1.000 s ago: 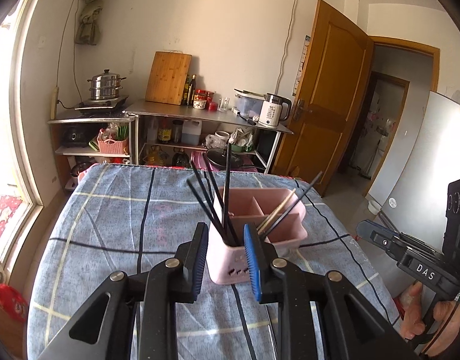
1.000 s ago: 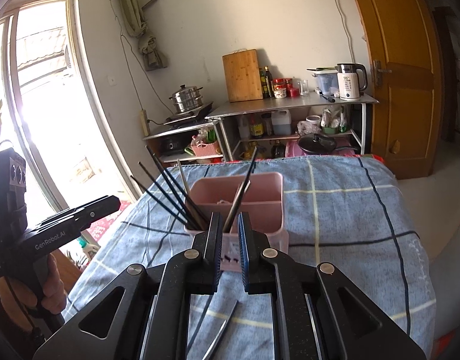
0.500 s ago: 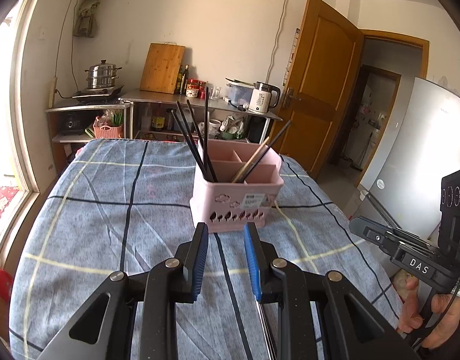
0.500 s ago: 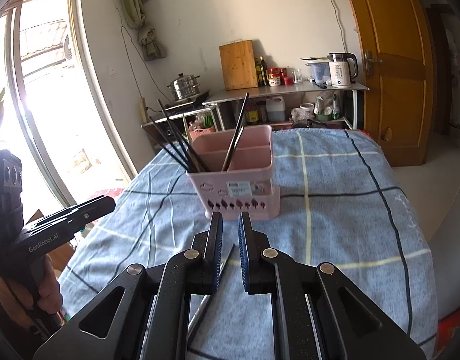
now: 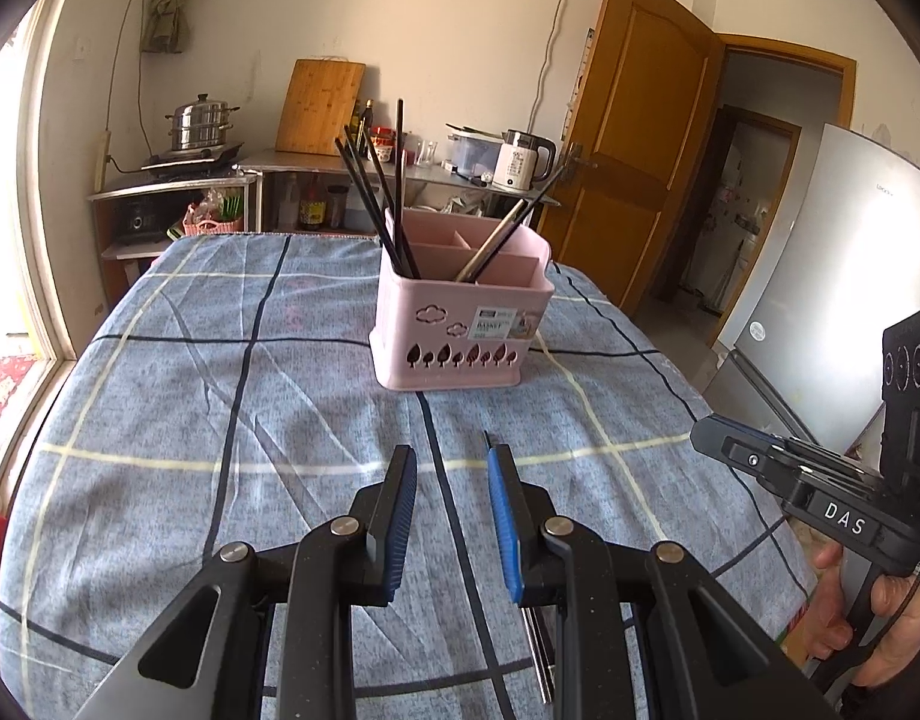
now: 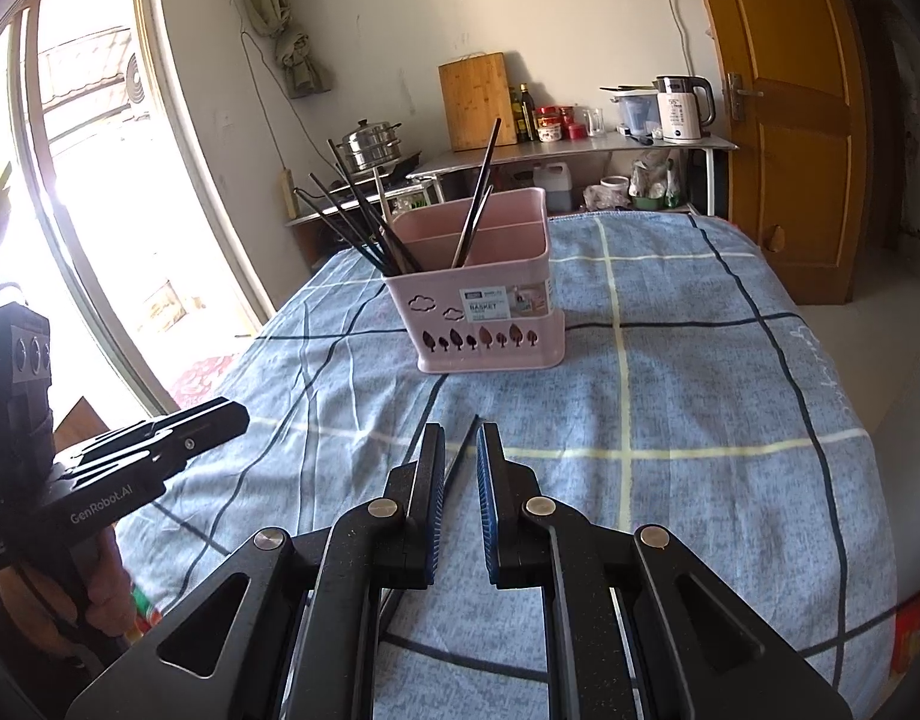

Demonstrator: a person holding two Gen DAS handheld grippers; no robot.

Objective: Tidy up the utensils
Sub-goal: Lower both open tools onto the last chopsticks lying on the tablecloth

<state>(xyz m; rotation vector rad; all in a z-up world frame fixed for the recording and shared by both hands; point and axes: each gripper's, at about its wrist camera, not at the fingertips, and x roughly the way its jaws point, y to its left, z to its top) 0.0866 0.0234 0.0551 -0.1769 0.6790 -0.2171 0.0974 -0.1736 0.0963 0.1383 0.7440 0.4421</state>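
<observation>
Both sets of fingers are parted with nothing pinched: left gripper (image 5: 449,465) has a moderate gap, right gripper (image 6: 460,441) a narrow slit. One loose black chopstick (image 6: 461,445) lies flat on the blue plaid cloth (image 6: 670,384), long axis running from under the grippers toward the basket, tip pointing at it. In the right wrist view it shows through the slit but the pads aren't touching it; in the left view it's partly hidden under the right-hand finger (image 5: 500,492). Farther out, the pink utensil basket (image 5: 460,324) sits upright mid-table. Black chopsticks (image 5: 372,192) fan up and left from its left compartment; a couple more (image 5: 508,228) lean right from the middle one.
</observation>
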